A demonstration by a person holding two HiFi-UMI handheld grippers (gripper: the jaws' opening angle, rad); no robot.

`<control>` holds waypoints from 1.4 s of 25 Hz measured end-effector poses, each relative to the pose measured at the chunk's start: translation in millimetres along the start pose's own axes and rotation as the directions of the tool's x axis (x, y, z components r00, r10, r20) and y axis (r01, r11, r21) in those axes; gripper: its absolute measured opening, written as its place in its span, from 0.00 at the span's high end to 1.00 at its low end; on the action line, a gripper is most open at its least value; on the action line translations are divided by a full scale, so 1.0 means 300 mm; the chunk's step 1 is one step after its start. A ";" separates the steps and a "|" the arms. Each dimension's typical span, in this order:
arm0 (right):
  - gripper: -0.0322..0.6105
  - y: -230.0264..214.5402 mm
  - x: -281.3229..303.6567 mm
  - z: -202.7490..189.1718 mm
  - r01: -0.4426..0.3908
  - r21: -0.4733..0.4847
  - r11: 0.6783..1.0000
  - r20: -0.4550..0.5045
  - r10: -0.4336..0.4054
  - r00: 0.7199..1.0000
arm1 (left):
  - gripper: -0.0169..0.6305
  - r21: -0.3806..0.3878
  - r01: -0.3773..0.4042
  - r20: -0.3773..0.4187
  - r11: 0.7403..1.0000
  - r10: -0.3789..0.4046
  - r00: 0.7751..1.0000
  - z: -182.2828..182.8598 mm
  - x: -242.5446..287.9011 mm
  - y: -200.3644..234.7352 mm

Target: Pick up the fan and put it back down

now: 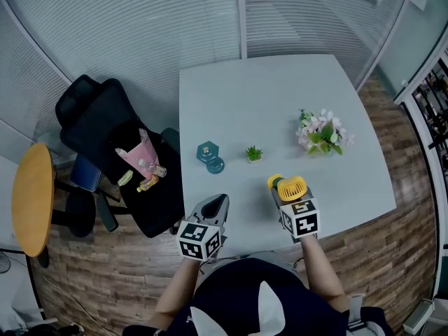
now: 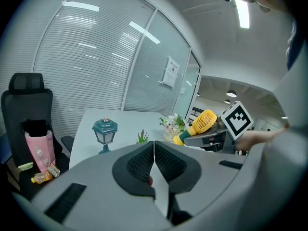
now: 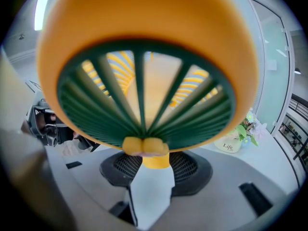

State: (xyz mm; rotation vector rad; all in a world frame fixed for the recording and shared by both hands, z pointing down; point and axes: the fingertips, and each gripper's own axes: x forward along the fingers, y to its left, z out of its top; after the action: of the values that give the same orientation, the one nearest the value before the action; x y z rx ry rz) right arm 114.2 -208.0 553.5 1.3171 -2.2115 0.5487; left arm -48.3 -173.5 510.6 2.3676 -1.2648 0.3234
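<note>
The yellow fan (image 1: 291,187) with a green grille is clamped in my right gripper (image 1: 282,193), over the near right part of the white table (image 1: 266,96). In the right gripper view the fan's head (image 3: 144,71) fills most of the picture, and its yellow stem sits between the pads (image 3: 185,165). From the left gripper view the fan (image 2: 204,123) is tilted, head up, in the right gripper (image 2: 211,136). My left gripper (image 1: 217,203) hovers at the table's near left edge. Its jaws meet at the tips and hold nothing (image 2: 154,160).
On the table stand a teal lantern (image 1: 208,154), a small green plant (image 1: 254,153) and a pot of flowers (image 1: 322,133). A black office chair (image 1: 105,138) holding a pink bag (image 1: 142,156) is to the left, with a round yellow table (image 1: 31,198) beyond it.
</note>
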 end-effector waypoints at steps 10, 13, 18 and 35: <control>0.67 -0.076 0.113 -0.026 0.015 0.009 1.000 -0.063 -0.014 0.998 | 0.94 -0.033 -0.028 -0.005 0.999 0.028 1.000 0.005 0.066 0.073; 0.67 -0.089 0.140 -0.045 0.015 0.011 1.000 -0.083 -0.014 0.996 | 0.94 -0.037 -0.027 -0.010 0.999 0.027 1.000 0.002 0.089 0.084; 0.67 -0.118 0.183 -0.085 0.019 0.011 1.000 -0.120 -0.017 0.993 | 0.94 -0.037 -0.023 -0.018 0.999 0.022 1.000 0.001 0.125 0.093; 0.67 -0.166 0.281 -0.213 0.016 0.008 1.000 -0.219 -0.014 0.976 | 0.94 -0.055 -0.038 -0.048 0.998 0.036 0.998 -0.057 0.132 0.111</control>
State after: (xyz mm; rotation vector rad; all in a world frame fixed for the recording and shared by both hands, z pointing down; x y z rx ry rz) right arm 138.1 -251.5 659.2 1.2150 -2.0196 0.6658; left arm -54.0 -210.4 550.2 2.2793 -1.2806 0.3483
